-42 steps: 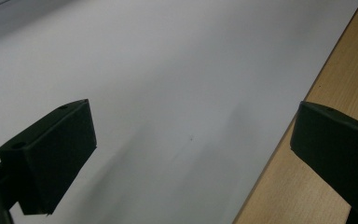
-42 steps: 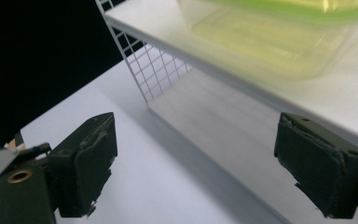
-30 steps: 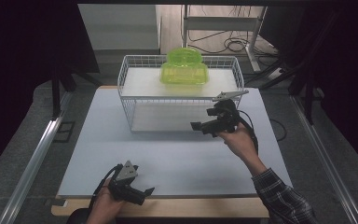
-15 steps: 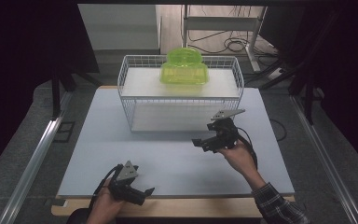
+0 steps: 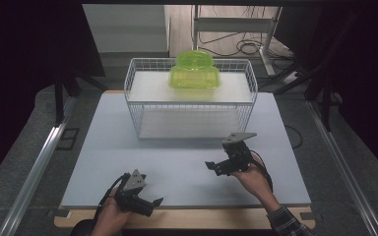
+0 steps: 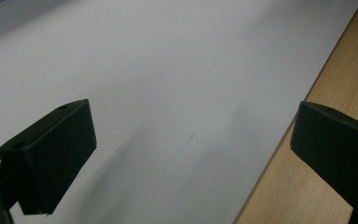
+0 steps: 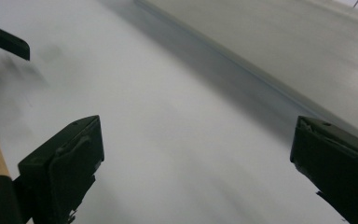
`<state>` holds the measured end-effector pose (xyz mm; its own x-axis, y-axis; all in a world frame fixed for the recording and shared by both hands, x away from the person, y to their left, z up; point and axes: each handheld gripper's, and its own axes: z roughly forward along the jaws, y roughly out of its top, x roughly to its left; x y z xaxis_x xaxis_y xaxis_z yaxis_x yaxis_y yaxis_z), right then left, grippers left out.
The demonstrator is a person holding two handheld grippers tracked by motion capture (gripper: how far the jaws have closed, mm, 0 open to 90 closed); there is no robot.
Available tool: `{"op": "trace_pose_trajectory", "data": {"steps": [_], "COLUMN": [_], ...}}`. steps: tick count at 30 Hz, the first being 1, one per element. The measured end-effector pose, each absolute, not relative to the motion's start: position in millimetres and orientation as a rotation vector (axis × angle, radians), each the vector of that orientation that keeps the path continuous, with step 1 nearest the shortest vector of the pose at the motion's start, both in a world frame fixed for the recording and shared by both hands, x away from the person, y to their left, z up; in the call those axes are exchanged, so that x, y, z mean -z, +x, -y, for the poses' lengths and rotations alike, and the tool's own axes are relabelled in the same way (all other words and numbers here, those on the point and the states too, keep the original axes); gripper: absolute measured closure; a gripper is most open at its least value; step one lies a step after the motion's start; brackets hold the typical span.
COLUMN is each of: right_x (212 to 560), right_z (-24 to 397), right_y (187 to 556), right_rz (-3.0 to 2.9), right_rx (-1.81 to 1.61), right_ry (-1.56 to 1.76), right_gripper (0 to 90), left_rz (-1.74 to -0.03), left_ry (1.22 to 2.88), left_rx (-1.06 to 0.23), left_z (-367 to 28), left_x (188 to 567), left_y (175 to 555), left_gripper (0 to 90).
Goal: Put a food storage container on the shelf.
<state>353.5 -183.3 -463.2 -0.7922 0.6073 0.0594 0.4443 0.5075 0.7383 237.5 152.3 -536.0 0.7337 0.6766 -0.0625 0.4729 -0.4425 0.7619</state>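
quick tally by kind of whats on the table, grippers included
white wire basket: 1
translucent green plastic container, sitting in the basket: 1
handheld grippers, left gripper and right gripper, both open and holding nothing: 2
white mat over the table: 1
total: 5

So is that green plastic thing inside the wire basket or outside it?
Inside. The green plastic container rests on the white upper shelf, within the wire basket walls, poking above its rim.
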Motion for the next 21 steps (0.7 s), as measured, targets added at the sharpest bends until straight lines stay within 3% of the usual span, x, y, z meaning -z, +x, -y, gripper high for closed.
{"op": "trace_pose_trajectory", "data": {"steps": [21], "right_x": [517.6], "right_z": [192.6], "right_y": [339.7], "right_rz": [-2.597], "right_rx": [-1.008], "right_ry": [0.909], "right_gripper": [1.2], "left_rz": [-0.849], "left_ry": [2.135], "left_rx": [-0.324], "left_z": [-151.4], "left_x": [535.8], "left_y": [237.2], "left_gripper": [0.0]}}
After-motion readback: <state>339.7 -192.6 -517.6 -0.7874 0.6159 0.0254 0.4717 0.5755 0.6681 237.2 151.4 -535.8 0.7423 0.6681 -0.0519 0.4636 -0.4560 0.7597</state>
